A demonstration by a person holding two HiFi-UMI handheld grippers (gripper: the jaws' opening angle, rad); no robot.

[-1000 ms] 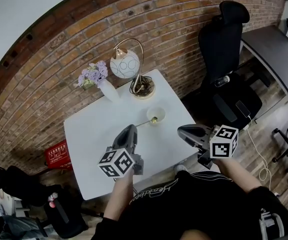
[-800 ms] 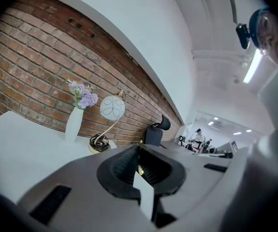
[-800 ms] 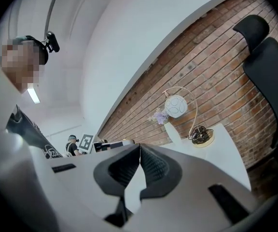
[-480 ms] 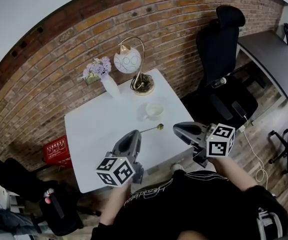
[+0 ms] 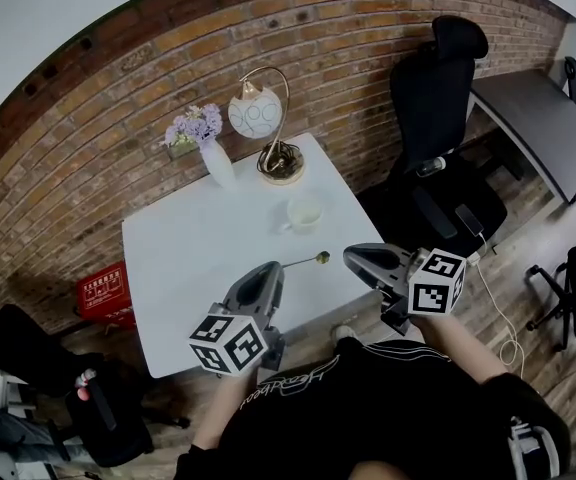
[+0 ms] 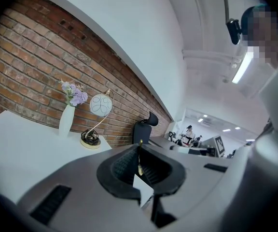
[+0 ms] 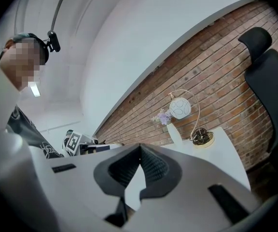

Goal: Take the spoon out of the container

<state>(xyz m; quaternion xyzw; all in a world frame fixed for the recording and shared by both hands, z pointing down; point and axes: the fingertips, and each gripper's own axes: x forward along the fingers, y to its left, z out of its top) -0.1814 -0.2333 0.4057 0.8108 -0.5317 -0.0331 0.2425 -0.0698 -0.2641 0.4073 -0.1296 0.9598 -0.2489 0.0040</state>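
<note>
A brick wall [image 5: 118,88] is running behind the white table [image 5: 188,258], along its far side. A black office chair [image 5: 438,98] is standing off the table's right side, against that wall. A red crate [image 5: 100,293] is sitting on the floor off the table's left edge.

The left gripper [image 5: 271,271] is hanging over the table's near edge, its jaws pressing together on the thin handle of the spoon [image 5: 310,260]. In the left gripper view, the left gripper [image 6: 139,151] is pinching the gold handle [image 6: 139,166] right in the seam between its ribbed pads. The right gripper [image 5: 352,258] is hovering just off the table's near right corner; in the right gripper view its jaws [image 7: 140,151] are meeting at the tips with nothing between them.

A lamp [image 5: 268,128] with a curved gold arm and a round white shade is standing at the table's far right corner, and a white vase [image 5: 211,153] of lilac flowers is standing beside it on the far edge.

The container [image 5: 305,212], a small white cup, is sitting on the table's right part, just in front of the lamp. The spoon is hanging clear of the container above the table's near right part, its round bowl end pointing toward the right gripper.
</note>
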